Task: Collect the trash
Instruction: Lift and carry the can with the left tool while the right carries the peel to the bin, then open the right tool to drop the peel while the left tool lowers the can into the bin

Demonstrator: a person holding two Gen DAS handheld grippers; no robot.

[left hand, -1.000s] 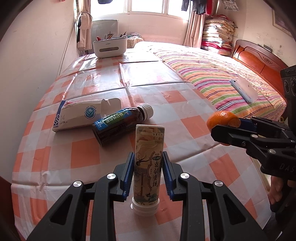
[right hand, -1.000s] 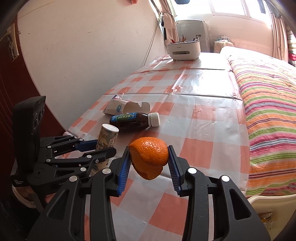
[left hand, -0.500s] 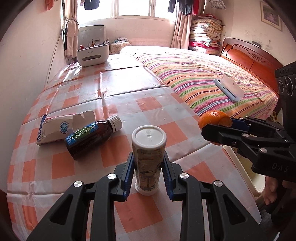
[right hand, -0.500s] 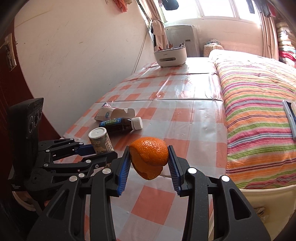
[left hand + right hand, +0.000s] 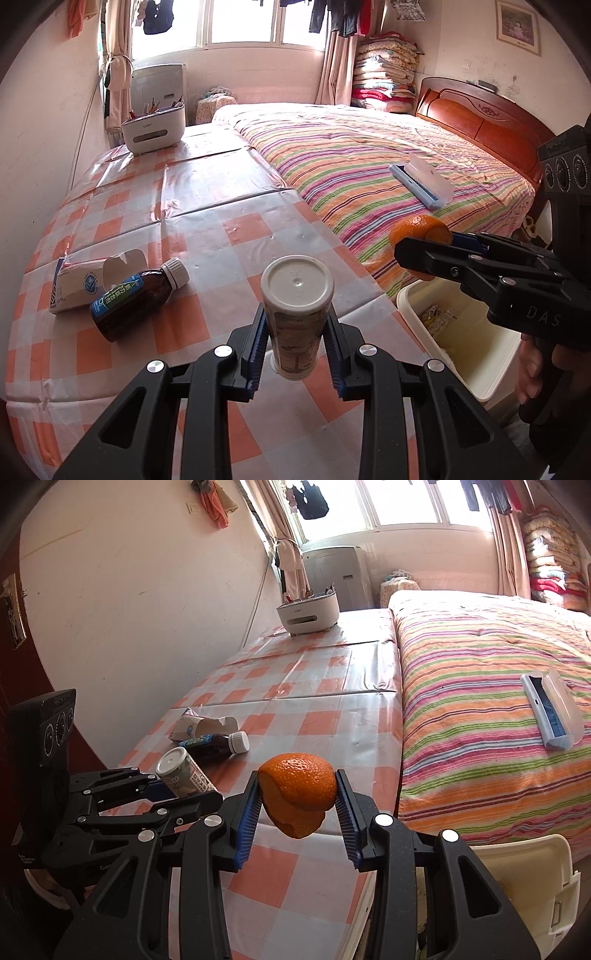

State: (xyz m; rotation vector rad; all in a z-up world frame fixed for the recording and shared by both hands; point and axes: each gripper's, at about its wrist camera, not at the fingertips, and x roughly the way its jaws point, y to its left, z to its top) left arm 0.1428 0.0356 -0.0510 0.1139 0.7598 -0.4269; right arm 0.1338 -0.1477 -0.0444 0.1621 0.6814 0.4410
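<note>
We work over a bench (image 5: 207,236) covered in glossy orange-and-white checked oilcloth, set against a pale wall, with a bed (image 5: 369,162) under a striped quilt just beside it and a window (image 5: 240,22) at the far end. Our left tongs (image 5: 296,354) are clamped on a cream paper tube (image 5: 296,314) with a white lid, held upright and clear of the cloth. Our right tongs (image 5: 298,805) grip a curl of orange peel (image 5: 297,788), bright and pebbled, beyond the bench's edge. On the bench lie a brown bottle (image 5: 136,299) with a white cap and, touching it, an opened carton (image 5: 85,284). Below the bench corner stands a cream bin (image 5: 461,347) with some crumpled wrappers (image 5: 436,317) inside. A white caddy (image 5: 153,127) holding pens sits at the far end.
</note>
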